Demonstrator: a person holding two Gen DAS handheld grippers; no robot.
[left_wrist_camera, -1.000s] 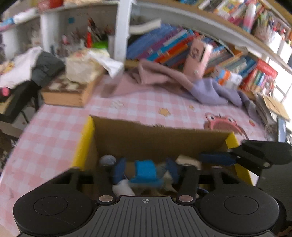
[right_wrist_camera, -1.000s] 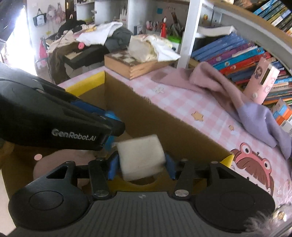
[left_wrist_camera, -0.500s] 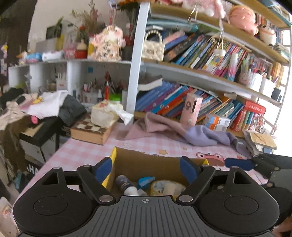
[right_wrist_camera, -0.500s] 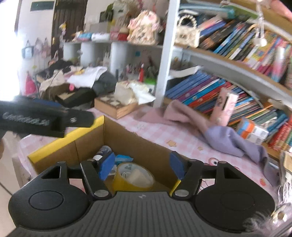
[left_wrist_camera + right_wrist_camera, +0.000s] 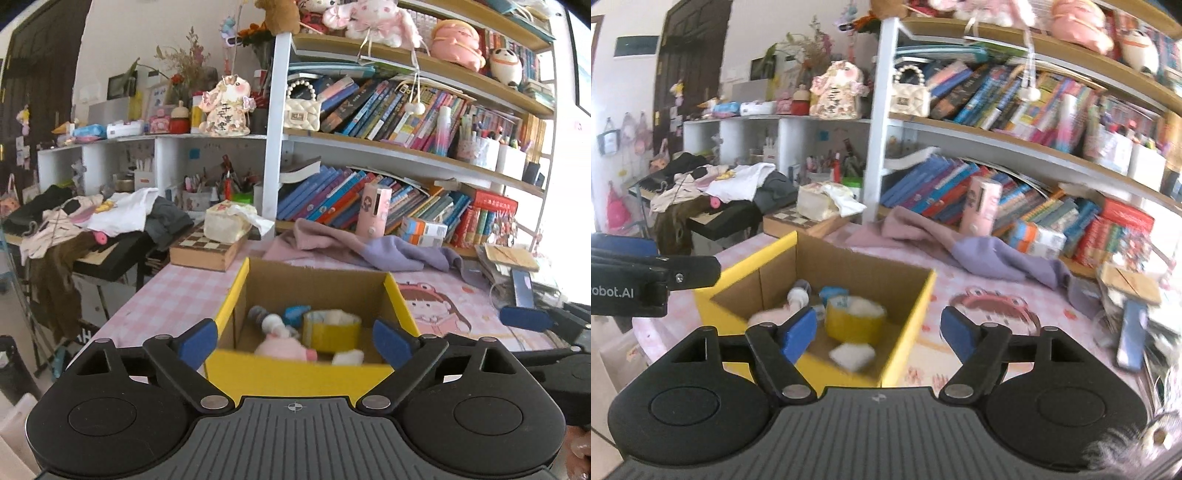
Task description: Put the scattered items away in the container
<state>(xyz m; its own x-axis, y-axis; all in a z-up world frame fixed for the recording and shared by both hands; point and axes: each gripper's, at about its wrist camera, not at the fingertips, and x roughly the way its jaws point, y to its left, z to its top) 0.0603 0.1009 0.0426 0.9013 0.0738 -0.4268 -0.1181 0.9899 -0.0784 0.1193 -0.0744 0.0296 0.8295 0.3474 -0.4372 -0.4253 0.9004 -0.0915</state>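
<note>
Both sets of jaws opening, empty: left gripper (image 5: 295, 341), right gripper (image 5: 878, 330). In the box (image 5: 299, 374) on the tabletop (image 5: 173, 291): tape roll (image 5: 331, 331), pink toy (image 5: 284, 349), white pad (image 5: 851, 355), small bottle (image 5: 798, 295).

both grippers have pulled back and up out of the yellow box (image 5: 295, 376). the left gripper (image 5: 295, 341) let go its blue piece, the right gripper (image 5: 879, 334) its white block (image 5: 851, 355); both jaws are opening, empty.
</note>
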